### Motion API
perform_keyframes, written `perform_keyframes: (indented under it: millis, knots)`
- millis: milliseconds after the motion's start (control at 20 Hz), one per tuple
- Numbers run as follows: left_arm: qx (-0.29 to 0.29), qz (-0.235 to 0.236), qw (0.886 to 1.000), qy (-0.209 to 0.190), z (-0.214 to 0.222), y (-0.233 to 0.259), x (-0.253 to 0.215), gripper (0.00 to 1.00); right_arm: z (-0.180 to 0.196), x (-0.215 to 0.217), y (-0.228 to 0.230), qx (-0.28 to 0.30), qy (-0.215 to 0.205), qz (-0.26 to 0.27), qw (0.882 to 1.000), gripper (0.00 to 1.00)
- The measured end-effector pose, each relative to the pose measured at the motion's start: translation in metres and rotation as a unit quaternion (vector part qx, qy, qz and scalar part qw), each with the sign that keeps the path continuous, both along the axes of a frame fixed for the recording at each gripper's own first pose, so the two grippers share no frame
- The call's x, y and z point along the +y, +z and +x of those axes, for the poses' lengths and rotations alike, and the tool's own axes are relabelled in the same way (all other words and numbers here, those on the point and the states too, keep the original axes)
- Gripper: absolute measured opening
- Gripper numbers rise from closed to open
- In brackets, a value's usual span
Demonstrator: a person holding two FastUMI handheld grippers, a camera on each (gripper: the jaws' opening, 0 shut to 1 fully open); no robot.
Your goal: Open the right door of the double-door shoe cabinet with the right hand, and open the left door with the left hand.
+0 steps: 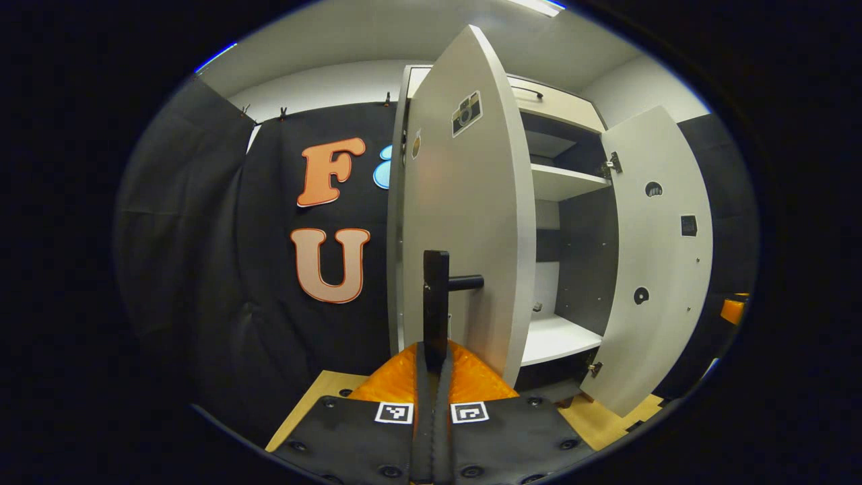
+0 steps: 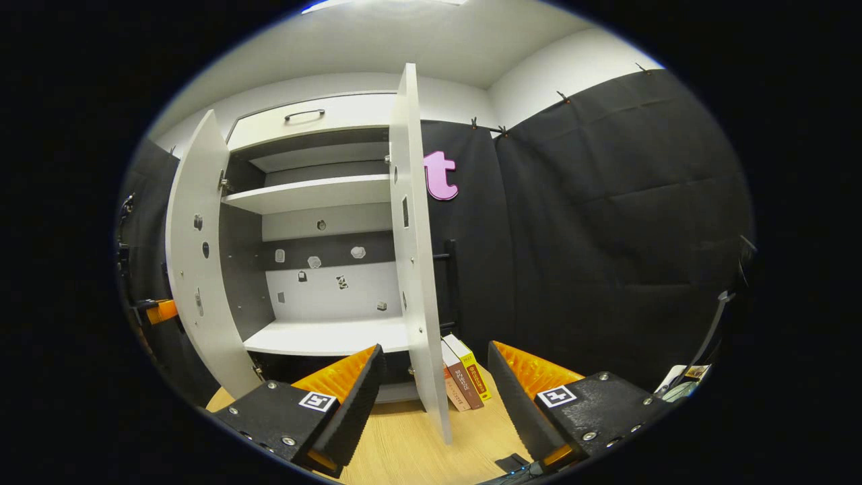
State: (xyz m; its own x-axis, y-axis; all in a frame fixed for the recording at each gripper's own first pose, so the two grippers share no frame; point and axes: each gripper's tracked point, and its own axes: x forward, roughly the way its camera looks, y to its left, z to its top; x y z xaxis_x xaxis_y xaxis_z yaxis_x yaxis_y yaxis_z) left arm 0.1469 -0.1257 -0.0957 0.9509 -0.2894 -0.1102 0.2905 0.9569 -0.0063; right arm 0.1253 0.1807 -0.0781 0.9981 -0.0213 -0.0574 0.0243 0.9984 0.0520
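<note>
Both doors stand open: the left tool [image 1: 434, 377] is clamped on the left door's [image 1: 465, 222] stiff bar handle [image 1: 436, 303], the right tool [image 2: 431, 397] spread apart astride the light, rigid right door's [image 2: 414, 236] near edge.

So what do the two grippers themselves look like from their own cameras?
Each gripper, left and right, has flat black plates studded with round bolts. Every plate carries a small square black-and-white marker. Orange ribbed wedges sit on top of the plates, narrowing toward the front.
</note>
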Motion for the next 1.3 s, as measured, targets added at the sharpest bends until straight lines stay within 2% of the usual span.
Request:
perform_keyframes:
  millis: [500,700,800,1050,1300]
  knots:
    - [0.003,-0.012,0.999,0.040,0.013,-0.002,0.061,0.06,0.000,0.033,-0.001,0.002,0.027,-0.008,1.000,0.93]
    - [0.006,-0.035,0.999,0.030,0.014,-0.003,0.067,0.06,0.000,0.043,-0.002,0.003,0.037,-0.011,0.999,0.93]
    - [0.008,-0.030,0.999,0.028,0.013,-0.004,0.068,0.06,0.002,0.050,-0.003,0.004,0.043,-0.014,0.999,0.93]
    - [0.037,-0.027,0.999,0.027,-0.008,-0.010,0.076,0.06,0.008,0.061,-0.002,0.009,0.057,-0.016,0.998,0.93]
    - [0.039,-0.015,0.998,0.043,-0.029,0.015,0.093,0.07,0.018,0.069,0.013,0.008,0.075,-0.015,0.997,0.93]
